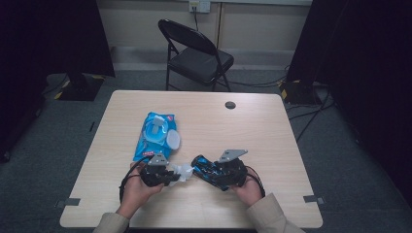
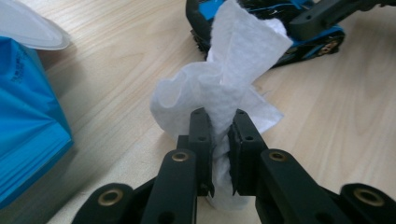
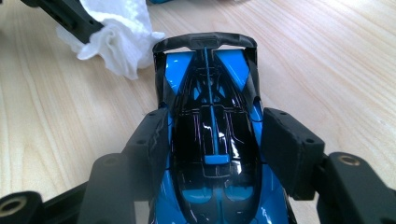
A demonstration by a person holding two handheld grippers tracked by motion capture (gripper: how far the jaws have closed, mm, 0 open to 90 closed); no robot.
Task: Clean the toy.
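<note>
- Left gripper [image 2: 219, 122] has its fingers clamped on a white wipe [image 2: 224, 88] — the wipe bunches up out of the grip and reaches toward the car's [image 1: 211, 171] tail.
- Right gripper [image 3: 212, 140] is grasping the toy car, blue and black, one finger on each flank; the fingers look snug on the body.
- In the high view both grippers sit low over the near half of the bench [image 1: 252, 126], wipe and car just about touching between them.
- The wipes pack [image 1: 154, 136] lies just beyond the left gripper, lid flipped open — tight on that side.
- Loads of bare bench to the right and toward the far edge, bar a small dark hole [image 1: 230, 105].
- The chair [image 1: 194, 53] stands past the far edge, well apart.
</note>
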